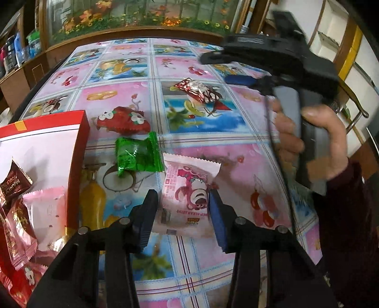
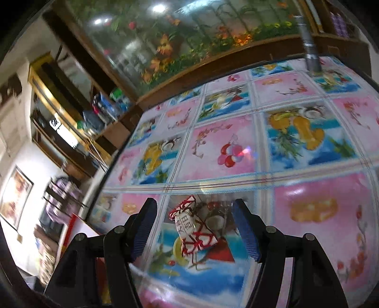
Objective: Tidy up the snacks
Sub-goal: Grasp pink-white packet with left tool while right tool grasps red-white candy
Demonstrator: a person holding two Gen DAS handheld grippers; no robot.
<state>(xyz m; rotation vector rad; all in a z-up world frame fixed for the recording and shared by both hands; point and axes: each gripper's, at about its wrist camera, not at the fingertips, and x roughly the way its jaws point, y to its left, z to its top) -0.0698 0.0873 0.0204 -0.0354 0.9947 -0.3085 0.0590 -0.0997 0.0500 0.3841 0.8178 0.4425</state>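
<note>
My left gripper [image 1: 182, 199] is open with its jaws on either side of a pink bear-print snack pack [image 1: 187, 196] lying on the table. A green wrapped snack [image 1: 137, 155], a red flower-print snack [image 1: 123, 119] and a red-and-white wrapped snack [image 1: 200, 91] lie beyond it. A red-edged white box [image 1: 47, 147] at the left holds several snacks. My right gripper [image 2: 196, 220] is open above the red-and-white snack [image 2: 193, 228], which lies on the table between its fingers. The right gripper also shows in the left wrist view [image 1: 227, 68], held by a hand.
The table wears a glossy pink-and-blue fruit-print cloth [image 1: 213, 147]. A glass-fronted wooden cabinet [image 1: 142, 21] stands behind the table. Shelves with bottles [image 2: 101, 111] stand at the left. The box corner [image 2: 75, 227] shows at the right wrist view's lower left.
</note>
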